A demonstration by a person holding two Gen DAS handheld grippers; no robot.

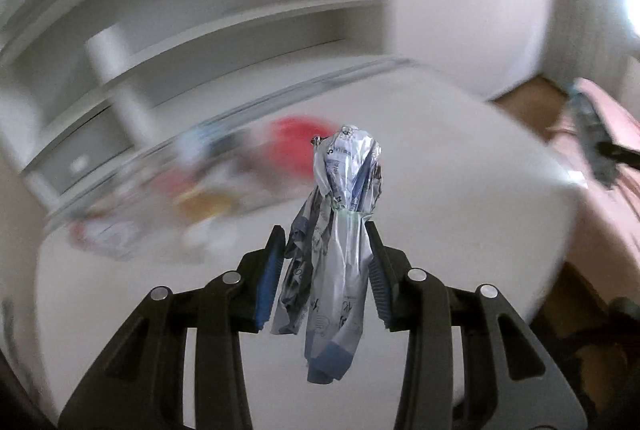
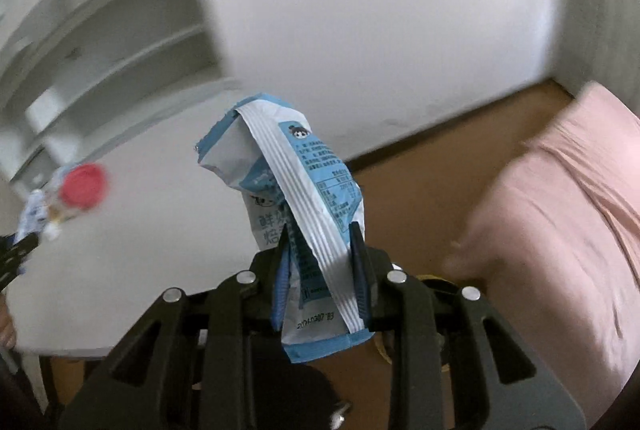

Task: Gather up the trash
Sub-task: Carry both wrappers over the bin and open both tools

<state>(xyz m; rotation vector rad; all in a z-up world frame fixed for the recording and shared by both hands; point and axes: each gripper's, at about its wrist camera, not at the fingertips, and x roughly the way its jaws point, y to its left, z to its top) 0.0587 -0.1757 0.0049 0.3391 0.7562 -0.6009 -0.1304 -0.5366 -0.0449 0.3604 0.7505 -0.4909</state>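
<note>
Already both my hands are loaded: the blue-and-white crinkled snack bag (image 2: 298, 214) stands lengthwise, pinched in my right gripper (image 2: 320, 266) at frame centre; the silvery crumpled plastic wrapper (image 1: 340, 230) hangs lengthwise, clamped in my left gripper (image 1: 326, 270).

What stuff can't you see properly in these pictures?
- Left wrist view: the pile on the table is smeared by motion blur; only a red blob stands out.
- Left wrist view: the print on the silver wrapper is too crumpled to read.
- Right wrist view: the red cap is blurred; what it belongs to is unclear.
- Right wrist view: the blue packet has its lower print hidden by the fingers.
</note>
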